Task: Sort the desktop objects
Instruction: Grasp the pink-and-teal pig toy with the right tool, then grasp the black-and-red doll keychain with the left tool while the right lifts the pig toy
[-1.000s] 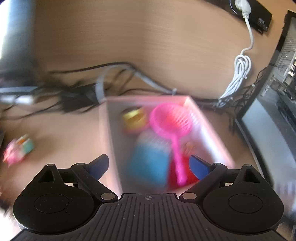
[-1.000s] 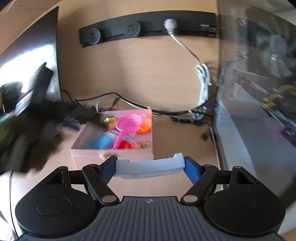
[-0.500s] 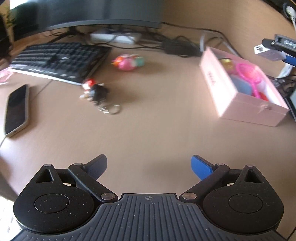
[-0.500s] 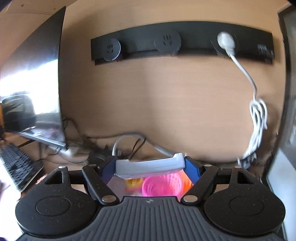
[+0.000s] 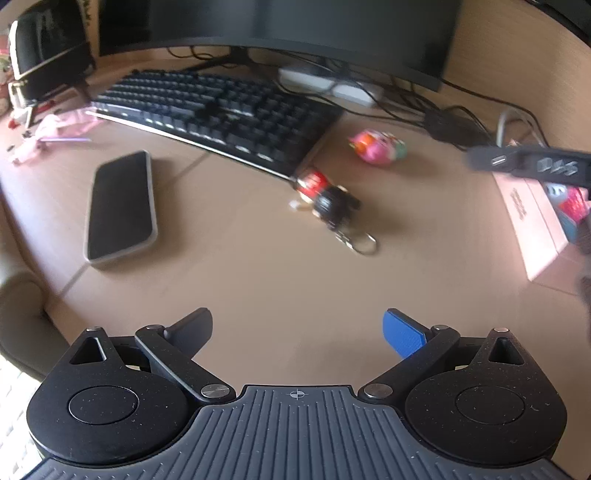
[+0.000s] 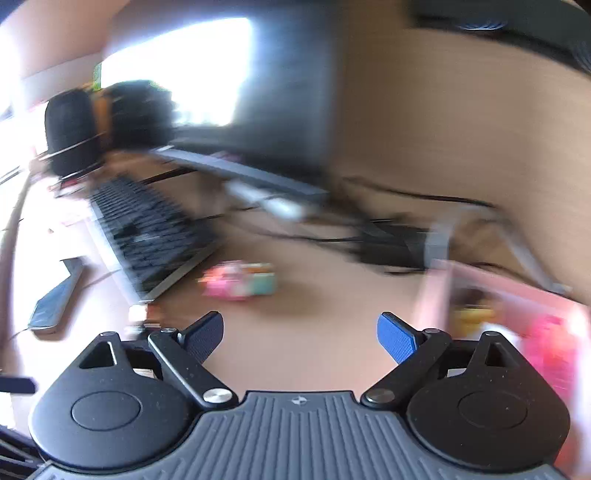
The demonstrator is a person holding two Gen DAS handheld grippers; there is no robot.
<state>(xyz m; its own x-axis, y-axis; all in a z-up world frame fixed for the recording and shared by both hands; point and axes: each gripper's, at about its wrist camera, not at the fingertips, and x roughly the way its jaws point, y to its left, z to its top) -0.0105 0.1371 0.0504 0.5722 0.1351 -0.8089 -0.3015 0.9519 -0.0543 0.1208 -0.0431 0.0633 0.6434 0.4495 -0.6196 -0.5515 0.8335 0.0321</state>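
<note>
A light brown wooden desk [image 5: 295,280] runs under a dark curved monitor [image 5: 295,33], with a tangle of black cables [image 5: 424,110] trailing along the back edge. A black keyboard [image 5: 218,110] sits in front of the monitor, and a dark smartphone in a pale case [image 5: 120,210] lies flat just left of it, screen up. Near the keyboard's right end rests a red-and-black toy figure on a metal key ring [image 5: 328,203], and a little behind it, apart, a pink round toy with green and orange patches [image 5: 378,147]. At the far right stands an open pale pink rectangular box [image 5: 524,221] with bright things inside, too blurred to name.

The left gripper [image 5: 297,330] hangs above bare desk, its jaws spread wide and holding nothing. The right gripper [image 6: 299,334] is likewise spread wide and empty; its view is smeared, showing the pink toy ahead and the pink box [image 6: 517,302] to its right.
</note>
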